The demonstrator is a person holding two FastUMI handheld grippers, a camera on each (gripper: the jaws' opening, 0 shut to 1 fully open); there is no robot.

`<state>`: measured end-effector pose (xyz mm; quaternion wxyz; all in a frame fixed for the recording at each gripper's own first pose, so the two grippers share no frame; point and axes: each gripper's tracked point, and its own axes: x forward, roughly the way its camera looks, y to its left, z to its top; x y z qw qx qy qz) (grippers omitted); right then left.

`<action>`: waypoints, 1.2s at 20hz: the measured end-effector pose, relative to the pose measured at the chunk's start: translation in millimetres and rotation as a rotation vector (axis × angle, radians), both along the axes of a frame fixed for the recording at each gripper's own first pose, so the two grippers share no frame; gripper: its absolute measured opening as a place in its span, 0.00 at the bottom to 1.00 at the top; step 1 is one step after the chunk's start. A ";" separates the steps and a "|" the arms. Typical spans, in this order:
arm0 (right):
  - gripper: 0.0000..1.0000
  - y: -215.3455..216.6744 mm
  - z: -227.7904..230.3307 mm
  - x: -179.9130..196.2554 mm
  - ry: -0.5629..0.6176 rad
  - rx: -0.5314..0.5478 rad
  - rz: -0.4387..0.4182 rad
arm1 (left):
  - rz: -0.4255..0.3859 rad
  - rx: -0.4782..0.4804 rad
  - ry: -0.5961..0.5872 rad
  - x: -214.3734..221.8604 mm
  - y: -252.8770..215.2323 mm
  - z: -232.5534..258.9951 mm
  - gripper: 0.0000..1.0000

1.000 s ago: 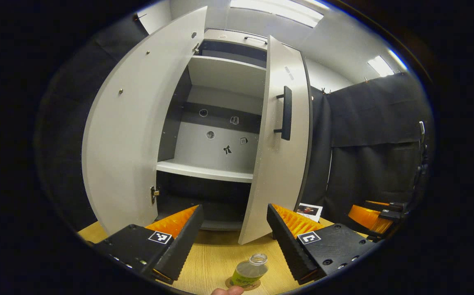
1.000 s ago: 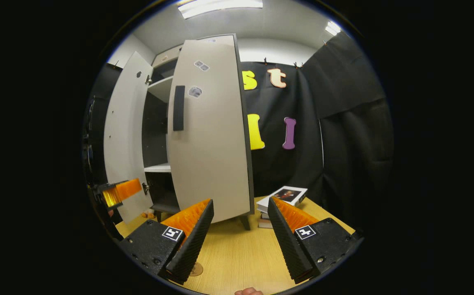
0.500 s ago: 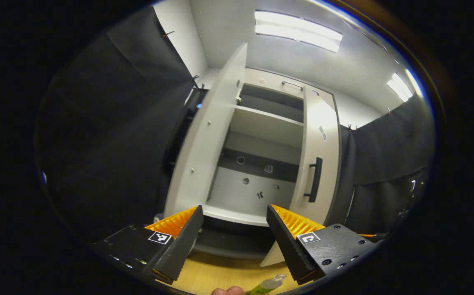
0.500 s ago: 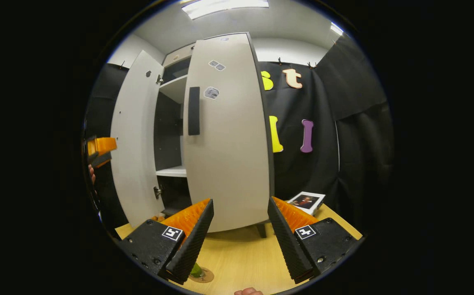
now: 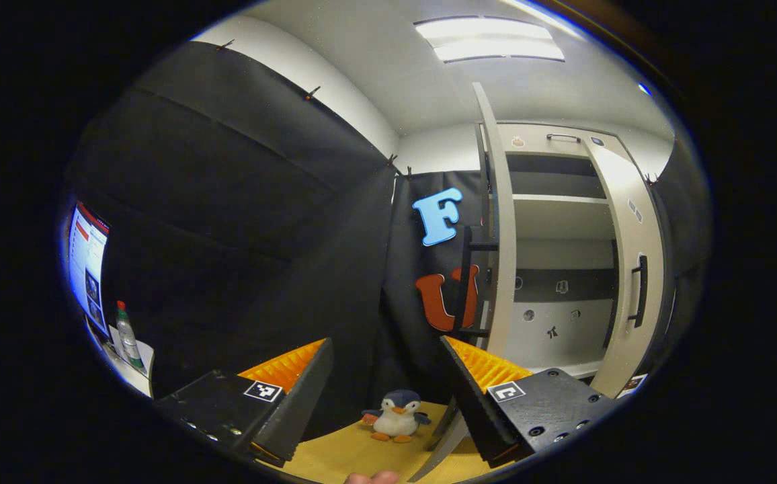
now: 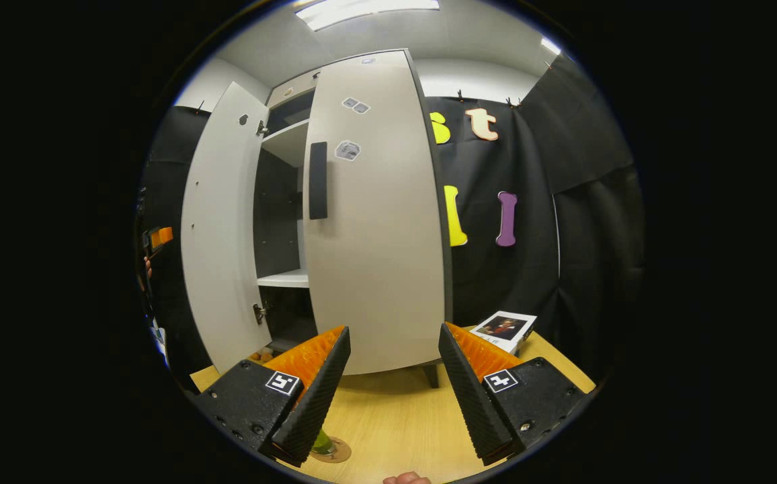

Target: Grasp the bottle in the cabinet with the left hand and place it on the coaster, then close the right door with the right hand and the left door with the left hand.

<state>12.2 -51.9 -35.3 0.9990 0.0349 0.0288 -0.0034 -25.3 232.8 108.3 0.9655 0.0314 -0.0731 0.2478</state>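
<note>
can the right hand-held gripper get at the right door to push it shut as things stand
Probably yes. The right hand-held gripper is open and empty, and it faces the front of the right door with bare table between them. The bottle on its coaster sits low to one side, off that path.

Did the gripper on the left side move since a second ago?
Yes. In the right gripper view, the left gripper has climbed up alongside the open left door, from near its bottom to about mid-height.
</note>
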 end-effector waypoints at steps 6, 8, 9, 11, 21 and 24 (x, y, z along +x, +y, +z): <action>0.82 -37.1 -1.2 -9.1 0.005 0.016 -0.087 | 0.000 0.036 -0.059 28.8 10.6 20.9 0.99; 0.82 -42.0 0.3 -8.9 0.002 0.021 -0.101 | -0.014 0.011 -0.062 33.5 8.7 19.4 0.94; 0.82 -41.9 0.0 -8.5 0.000 0.023 -0.100 | -0.026 0.002 -0.061 35.2 8.1 19.6 0.94; 0.82 -40.4 1.4 -6.4 -0.003 0.021 -0.092 | -0.042 0.000 -0.047 36.9 5.7 20.3 0.93; 0.82 -25.4 4.4 1.3 0.000 -0.017 -0.034 | -0.233 -0.053 -0.019 52.5 -54.3 12.1 0.92; 0.82 -30.7 6.2 -4.1 -0.003 -0.024 -0.054 | -0.342 -0.074 -0.001 66.1 -89.7 7.4 0.99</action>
